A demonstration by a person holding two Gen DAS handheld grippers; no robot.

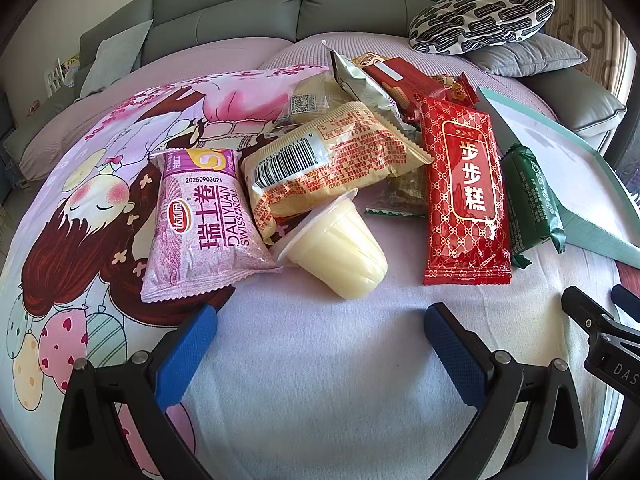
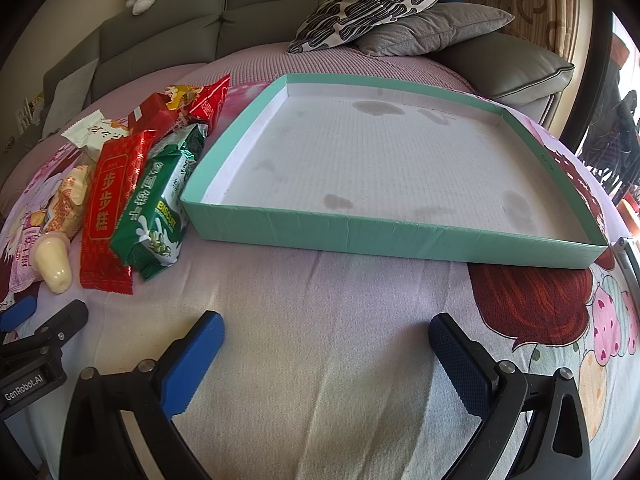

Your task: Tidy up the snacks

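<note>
Teal shallow cardboard tray (image 2: pixel 400 236) with a white, stained floor lies ahead of the right gripper (image 2: pixel 326 356); crinkled foil snack packets (image 1: pixel 466 188) and a glossy jelly cup (image 1: pixel 340 252) lie heaped ahead of the left gripper (image 1: pixel 320 344). Both grippers' jaws gape, holding nothing.

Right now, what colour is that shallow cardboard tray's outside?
The shallow cardboard tray is teal green outside, white inside; clearest in the right wrist view.

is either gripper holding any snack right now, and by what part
Nothing is held: the left gripper and right gripper are both open above the cloth.
</note>
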